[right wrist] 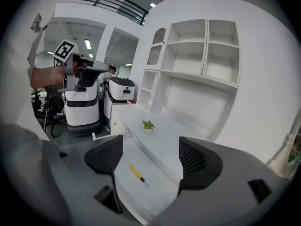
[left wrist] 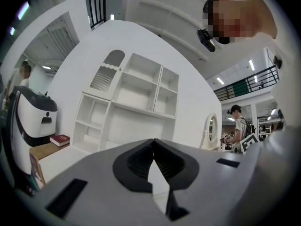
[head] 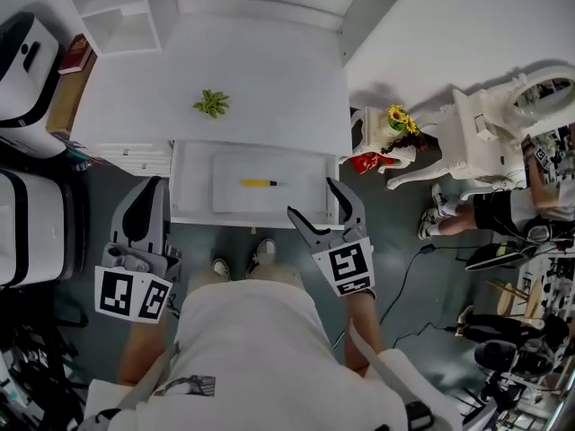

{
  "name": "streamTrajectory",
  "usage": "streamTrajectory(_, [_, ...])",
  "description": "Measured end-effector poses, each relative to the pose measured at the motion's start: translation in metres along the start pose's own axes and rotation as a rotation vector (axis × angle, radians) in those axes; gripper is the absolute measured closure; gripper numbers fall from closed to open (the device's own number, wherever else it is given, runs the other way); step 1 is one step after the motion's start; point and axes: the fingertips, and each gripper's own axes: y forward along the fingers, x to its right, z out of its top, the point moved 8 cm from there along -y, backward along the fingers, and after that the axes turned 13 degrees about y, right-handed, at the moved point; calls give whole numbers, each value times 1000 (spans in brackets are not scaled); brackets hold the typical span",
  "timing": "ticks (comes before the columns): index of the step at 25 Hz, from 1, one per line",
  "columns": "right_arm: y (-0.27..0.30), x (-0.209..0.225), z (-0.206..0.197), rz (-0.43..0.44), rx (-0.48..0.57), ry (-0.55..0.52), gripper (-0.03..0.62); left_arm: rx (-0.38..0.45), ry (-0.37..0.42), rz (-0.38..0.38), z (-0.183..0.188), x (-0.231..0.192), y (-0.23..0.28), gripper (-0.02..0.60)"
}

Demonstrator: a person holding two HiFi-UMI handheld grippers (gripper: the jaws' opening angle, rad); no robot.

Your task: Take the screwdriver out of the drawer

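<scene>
Head view: drawer (head: 192, 212) stands pulled open under the front edge of the white counter (head: 269, 70). The screwdriver (head: 259, 183) lies flat near the middle of the drawer floor, on a pale liner, parallel to the drawer front. It has a yellow handle, a short dark collar and a thin shaft pointing to the person's right. Nothing else shows in the drawer.

Right gripper (head: 312, 197): the 2 jaws are wide apart with nothing held. It hangs over the front right corner of the drawer, near the screwdriver but not touching it. In the right gripper view the screwdriver sits in the gap between the pads, lower down and farther off.

Left gripper (head: 153, 187): held outside the drawer, just beside its left front corner. The left gripper view shows the 2 pads pressed together with nothing between them, and the camera aims up at the white shelf unit.

Handling (judgement):
- Light, rigid tool with nothing fragile.
- The handle looks like smooth plastic and probably round, so it may roll or skid on the liner if nudged from 1 side.
- Best hold is mid-length on the yellow handle, jaws straddling it from above and closing across its width.
- The shaft is too thin for a sure grip.
- The tool lies flush on the floor, so the pad tips need to come right down to the liner.

Writing: none legible. The gripper cubes carry black-and-white square markers only. A red book (head: 75, 54) lies off to the left, its cover print too small to read. A small green plant (head: 212, 104) stands on the counter.
</scene>
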Motion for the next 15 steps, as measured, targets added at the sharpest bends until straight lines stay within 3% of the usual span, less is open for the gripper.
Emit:
streamTrajectory(9, [66,25,-57,91,-129,30,227,-74,-4,101,-13,-2,0,566])
streamTrajectory(15, [115,27,-93,169,-222,-40,227,-112,5,167,-17,-2,-4,566])
